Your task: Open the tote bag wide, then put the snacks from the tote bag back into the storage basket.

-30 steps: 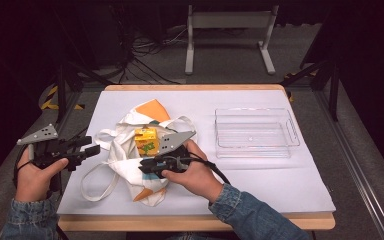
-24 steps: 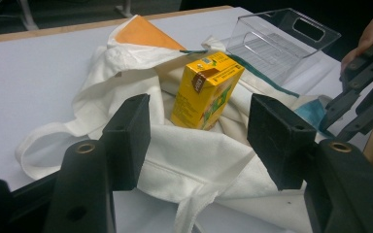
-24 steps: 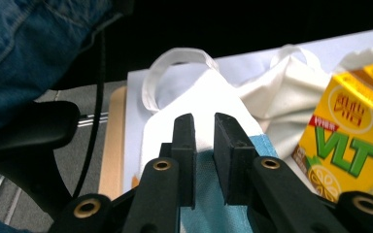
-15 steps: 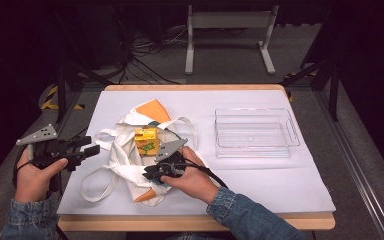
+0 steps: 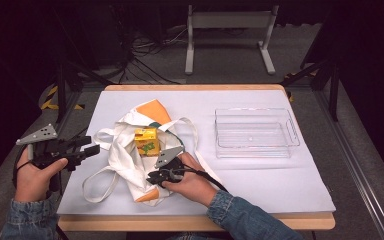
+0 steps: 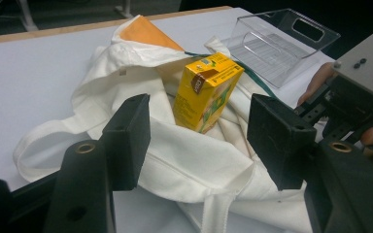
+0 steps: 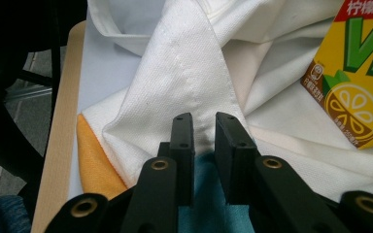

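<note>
The table (image 5: 290, 195) carries a white cloth tote bag (image 5: 125, 160) with an orange lining, lying crumpled at its near left. Well beyond the right fingers, toward the far right of the table, stands an empty clear plastic tray (image 5: 256, 132).

A yellow lemon-tea carton (image 5: 146, 141) stands upright in the bag's opening, just ahead of the right fingers and between the two sets of fingers in the left gripper view.

The right gripper (image 5: 155, 178) rests low on the bag's near edge. In the right gripper view its fingers (image 7: 183, 133) are drawn almost together, with a fold of the white cloth running into the narrow gap; they appear to pinch the bag's hem, though the contact itself is hard to confirm.

The left gripper (image 5: 91, 148) is held off the bag's left side, its fingers (image 6: 128, 136) spread wide and empty, aimed at the carton.

The step in hand looks like holding the bag down and open. Next, the left fingers would need to advance, straddle the carton and close on it.
</note>
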`<state>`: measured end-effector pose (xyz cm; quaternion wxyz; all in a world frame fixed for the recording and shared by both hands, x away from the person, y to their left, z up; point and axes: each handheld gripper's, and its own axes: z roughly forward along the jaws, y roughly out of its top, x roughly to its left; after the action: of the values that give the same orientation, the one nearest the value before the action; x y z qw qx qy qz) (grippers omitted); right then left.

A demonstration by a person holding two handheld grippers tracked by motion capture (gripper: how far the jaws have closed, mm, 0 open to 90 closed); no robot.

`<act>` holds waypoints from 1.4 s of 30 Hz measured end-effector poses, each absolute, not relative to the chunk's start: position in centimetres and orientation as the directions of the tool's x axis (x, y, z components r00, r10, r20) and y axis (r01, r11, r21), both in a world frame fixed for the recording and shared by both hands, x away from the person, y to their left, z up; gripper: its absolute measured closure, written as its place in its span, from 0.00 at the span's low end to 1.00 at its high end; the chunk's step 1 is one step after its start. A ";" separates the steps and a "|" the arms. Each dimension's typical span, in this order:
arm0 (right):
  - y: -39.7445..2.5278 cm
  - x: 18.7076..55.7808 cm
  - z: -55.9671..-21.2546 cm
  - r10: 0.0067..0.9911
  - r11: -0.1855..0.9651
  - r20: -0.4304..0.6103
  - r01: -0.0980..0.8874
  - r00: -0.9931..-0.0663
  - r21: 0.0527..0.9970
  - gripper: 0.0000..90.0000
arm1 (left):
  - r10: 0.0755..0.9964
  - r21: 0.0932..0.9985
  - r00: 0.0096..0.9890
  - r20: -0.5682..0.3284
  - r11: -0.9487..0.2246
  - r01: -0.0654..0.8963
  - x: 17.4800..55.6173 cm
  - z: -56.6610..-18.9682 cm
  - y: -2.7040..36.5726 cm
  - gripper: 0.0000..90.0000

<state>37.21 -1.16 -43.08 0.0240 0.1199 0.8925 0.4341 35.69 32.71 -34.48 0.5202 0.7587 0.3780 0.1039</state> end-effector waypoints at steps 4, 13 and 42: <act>-1.2 37.1 -43.3 0.239 0.589 0.053 0.188 -0.970 0.786 0.86 | 0.680 0.867 0.694 -0.236 -0.174 0.466 35.7 -34.5 32.7 0.47; -2.2 37.2 -41.6 0.257 0.483 0.114 0.230 -0.960 0.845 0.69 | 0.679 0.867 0.694 -0.239 -0.173 0.467 35.8 -34.5 32.6 0.47; -5.2 40.0 -35.0 0.404 0.353 0.094 0.249 -0.910 0.902 0.49 | 0.678 0.866 0.693 -0.244 -0.170 0.471 36.0 -34.5 32.6 0.46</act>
<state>39.98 -5.16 -35.02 0.0723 0.1992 0.8193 0.5328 36.00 32.61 -34.50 0.5211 0.7584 0.3787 0.0995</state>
